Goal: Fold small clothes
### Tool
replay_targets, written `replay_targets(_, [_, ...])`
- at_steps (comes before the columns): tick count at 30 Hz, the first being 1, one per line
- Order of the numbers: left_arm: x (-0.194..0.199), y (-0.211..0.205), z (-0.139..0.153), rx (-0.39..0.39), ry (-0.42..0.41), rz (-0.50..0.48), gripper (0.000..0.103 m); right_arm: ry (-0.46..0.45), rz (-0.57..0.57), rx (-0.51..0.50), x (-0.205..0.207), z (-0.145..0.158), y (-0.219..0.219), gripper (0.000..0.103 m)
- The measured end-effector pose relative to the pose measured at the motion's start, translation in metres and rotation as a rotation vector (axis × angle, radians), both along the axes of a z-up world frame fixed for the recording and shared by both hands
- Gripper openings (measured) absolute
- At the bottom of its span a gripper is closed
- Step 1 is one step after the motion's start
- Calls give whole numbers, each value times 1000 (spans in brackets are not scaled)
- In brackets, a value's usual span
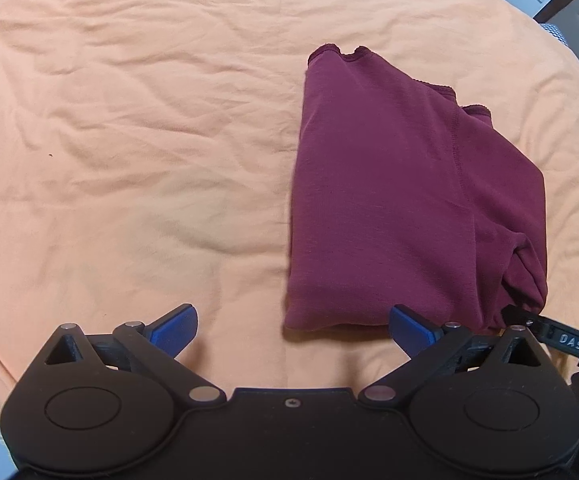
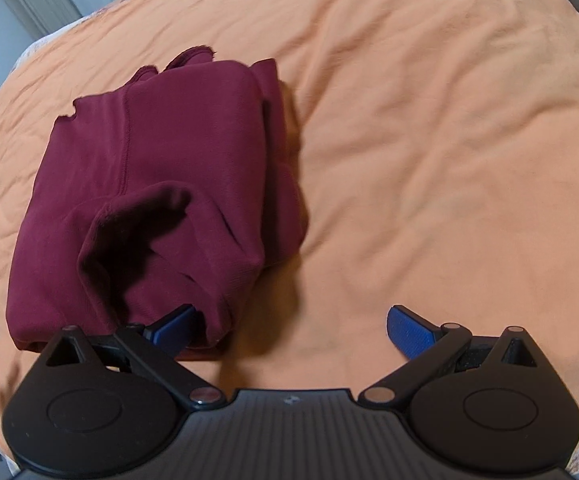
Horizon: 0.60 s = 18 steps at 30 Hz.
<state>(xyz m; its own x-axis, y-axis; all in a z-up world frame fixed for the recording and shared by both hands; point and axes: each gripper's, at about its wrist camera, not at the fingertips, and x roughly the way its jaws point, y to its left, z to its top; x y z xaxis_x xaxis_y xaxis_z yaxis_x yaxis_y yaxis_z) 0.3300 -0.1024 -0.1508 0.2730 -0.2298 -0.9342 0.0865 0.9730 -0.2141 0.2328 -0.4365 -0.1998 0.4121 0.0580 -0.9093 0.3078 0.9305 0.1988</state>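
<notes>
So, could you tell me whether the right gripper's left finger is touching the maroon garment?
Cannot tell. In the right wrist view the maroon garment overlaps the tip of the open right gripper's left finger, but neither contact nor a gap shows plainly.

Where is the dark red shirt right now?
The folded dark red shirt lies on the orange sheet, right of centre in the left wrist view and left of centre in the right wrist view, just ahead of both open grippers.

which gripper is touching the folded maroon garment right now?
The right gripper: its left blue finger pad is tucked against the folded maroon garment's near corner. The left gripper hangs open beside it, apparently not touching.
</notes>
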Motion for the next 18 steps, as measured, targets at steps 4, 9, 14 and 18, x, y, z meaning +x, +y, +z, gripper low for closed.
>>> replay_targets(4, [1, -4, -1, 10, 4, -20, 102, 9, -14, 21, -4, -2, -6, 103])
replay_targets(9, [0, -4, -2, 13, 8, -26, 102, 16, -15, 35, -4, -2, -8, 103])
replay_targets(14, [0, -2, -4, 10, 17, -6, 102, 17, -2, 34, -8, 1, -8, 103])
replay_targets(18, [1, -2, -5, 12, 20, -7, 102, 20, 3, 40, -11, 3, -9, 103])
